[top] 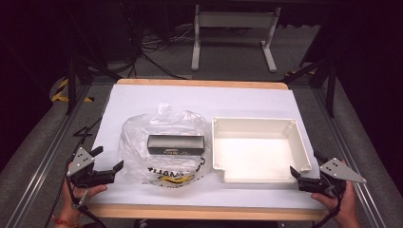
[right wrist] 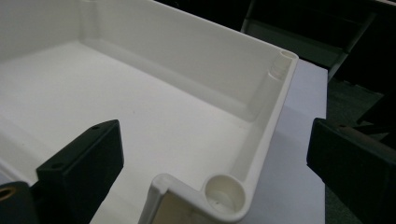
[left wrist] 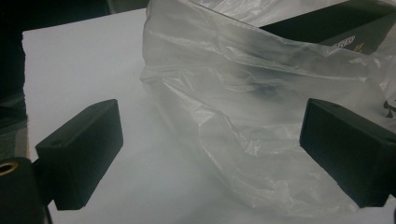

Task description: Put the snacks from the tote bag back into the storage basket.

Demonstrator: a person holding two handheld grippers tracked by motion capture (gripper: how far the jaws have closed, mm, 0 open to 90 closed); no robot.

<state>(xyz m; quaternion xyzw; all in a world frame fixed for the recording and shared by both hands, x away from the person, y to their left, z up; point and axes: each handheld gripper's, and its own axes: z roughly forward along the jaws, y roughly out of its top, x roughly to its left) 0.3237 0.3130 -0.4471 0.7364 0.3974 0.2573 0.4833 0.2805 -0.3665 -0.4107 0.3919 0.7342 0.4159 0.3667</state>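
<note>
A clear plastic bag (top: 161, 142) lies on the white table sheet, left of centre, with a dark box (top: 176, 144) inside it. In the left gripper view the bag (left wrist: 252, 107) bulges between my jaws, and the box (left wrist: 336, 28) shows at the top right. My left gripper (top: 108, 160) is open just left of the bag. A shallow white tray (top: 294, 137) sits to the right of the bag with nothing in it. My right gripper (top: 304, 165) is open at the tray's near right corner (right wrist: 224, 191), one jaw over the tray floor, the other outside the wall.
The white sheet (top: 142, 97) covers a wooden tabletop (top: 199, 213) whose edge shows at front and back. Black rails run along both sides. A white table frame (top: 233, 38) and cables stand on the floor beyond.
</note>
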